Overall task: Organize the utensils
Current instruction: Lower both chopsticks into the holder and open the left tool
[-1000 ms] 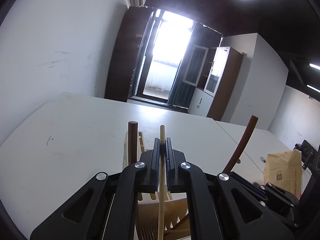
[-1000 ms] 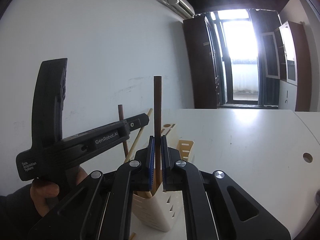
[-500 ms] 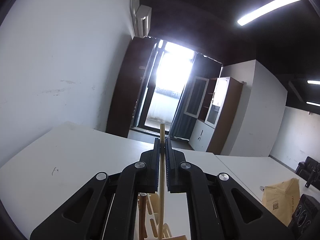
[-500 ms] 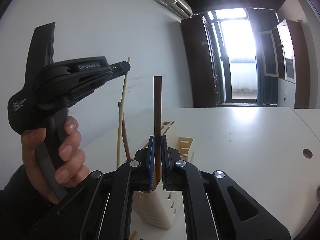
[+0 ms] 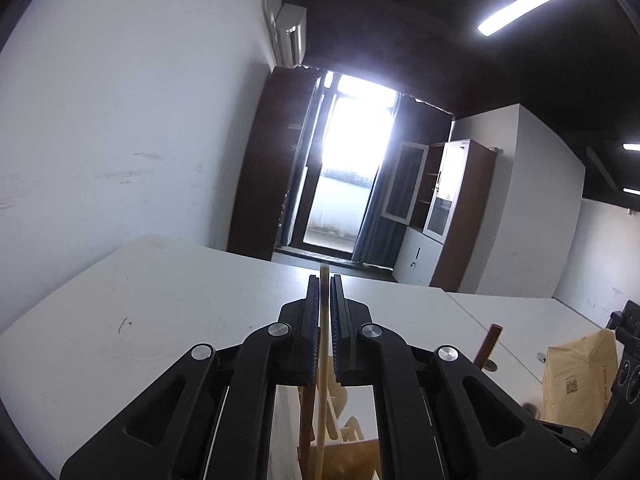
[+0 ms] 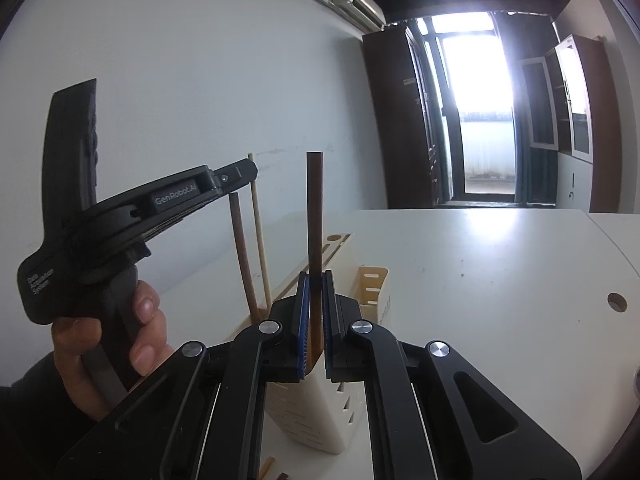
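My left gripper (image 5: 325, 280) is shut on a thin light wooden stick (image 5: 323, 360) that runs down toward the cream utensil holder (image 5: 344, 420). From the right wrist view the left gripper (image 6: 250, 168) holds that light stick (image 6: 259, 236) upright over the holder (image 6: 312, 412), beside a dark brown handle (image 6: 242, 252) standing in it. My right gripper (image 6: 315, 276) is shut on a dark brown stick (image 6: 315, 220), held upright over the holder's front compartment. That dark stick's tip also shows in the left wrist view (image 5: 489, 344).
The holder stands on a white table (image 6: 480, 280) near a white wall. A brown paper bag (image 5: 580, 384) sits at the right with dark equipment beside it. Loose stick ends (image 6: 268, 466) lie on the table by the holder's base. A cable hole (image 6: 617, 302) marks the tabletop.
The left gripper rose with the light stick, then came back down and tilted forward, so the stick now reaches lower toward the holder. The right gripper has barely moved.
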